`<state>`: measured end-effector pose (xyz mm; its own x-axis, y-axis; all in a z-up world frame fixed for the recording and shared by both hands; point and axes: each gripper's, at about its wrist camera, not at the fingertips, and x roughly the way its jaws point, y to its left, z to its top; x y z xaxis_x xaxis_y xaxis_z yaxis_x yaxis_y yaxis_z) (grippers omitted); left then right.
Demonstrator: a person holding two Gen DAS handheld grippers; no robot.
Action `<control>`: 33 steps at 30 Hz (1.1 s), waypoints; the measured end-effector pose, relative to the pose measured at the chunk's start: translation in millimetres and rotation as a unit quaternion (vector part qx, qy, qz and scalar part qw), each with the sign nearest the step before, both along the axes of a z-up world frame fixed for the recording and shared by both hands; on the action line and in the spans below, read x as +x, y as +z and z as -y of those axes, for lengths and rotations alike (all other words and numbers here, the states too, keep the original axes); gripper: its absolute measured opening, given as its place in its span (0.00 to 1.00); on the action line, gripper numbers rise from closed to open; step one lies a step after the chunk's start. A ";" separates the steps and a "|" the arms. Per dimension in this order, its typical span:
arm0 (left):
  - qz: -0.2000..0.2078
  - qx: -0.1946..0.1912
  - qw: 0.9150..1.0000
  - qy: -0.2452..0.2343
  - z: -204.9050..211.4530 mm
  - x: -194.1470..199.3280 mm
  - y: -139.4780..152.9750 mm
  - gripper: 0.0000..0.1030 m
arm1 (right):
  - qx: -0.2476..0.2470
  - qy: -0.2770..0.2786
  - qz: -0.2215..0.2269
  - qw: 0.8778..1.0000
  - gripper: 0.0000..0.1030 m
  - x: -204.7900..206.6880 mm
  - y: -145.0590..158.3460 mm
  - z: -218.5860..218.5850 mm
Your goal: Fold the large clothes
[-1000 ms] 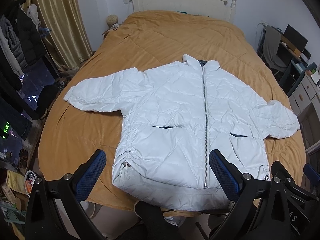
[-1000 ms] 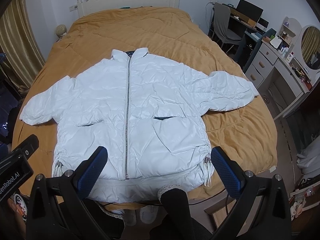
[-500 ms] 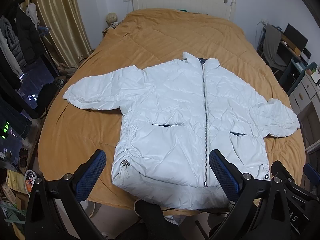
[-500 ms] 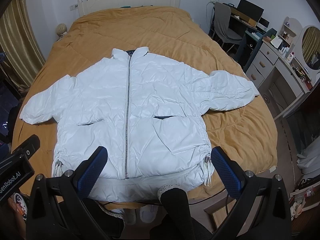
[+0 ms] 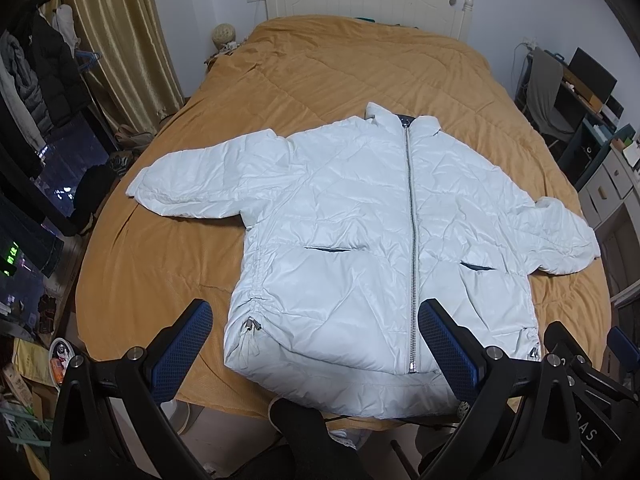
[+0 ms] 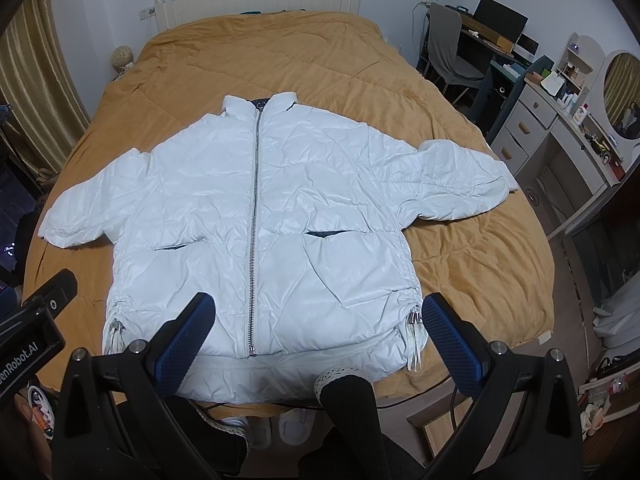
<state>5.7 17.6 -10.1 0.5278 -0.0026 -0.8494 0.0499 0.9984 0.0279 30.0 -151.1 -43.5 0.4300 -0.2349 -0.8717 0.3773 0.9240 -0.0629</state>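
Left wrist view: our left gripper point(image 5: 316, 344) and right gripper point(image 6: 318, 340) hang spread, empty, above the jacket point(image 5: 360, 240) hem; its slick shell may slip from a shallow pinch.

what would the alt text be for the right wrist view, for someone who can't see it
A white puffer jacket lies flat and zipped, front up, sleeves spread, on a bed with a mustard-orange quilt. The open right gripper, with blue-padded fingers, hovers above the jacket's hem, holding nothing. A desk with a chair and a white dresser stand right of the bed.
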 end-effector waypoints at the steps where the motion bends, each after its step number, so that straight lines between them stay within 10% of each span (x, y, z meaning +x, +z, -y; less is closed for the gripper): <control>1: 0.000 0.000 1.000 0.000 -0.1 0.6 -0.3 1.00 | 0.000 0.000 0.000 1.000 1.00 0.0 0.0 0.1; 33: 0.012 -0.033 0.999 0.037 -44.8 16.3 1.4 1.00 | 0.008 -0.001 0.001 1.000 1.00 0.7 -0.2 1.3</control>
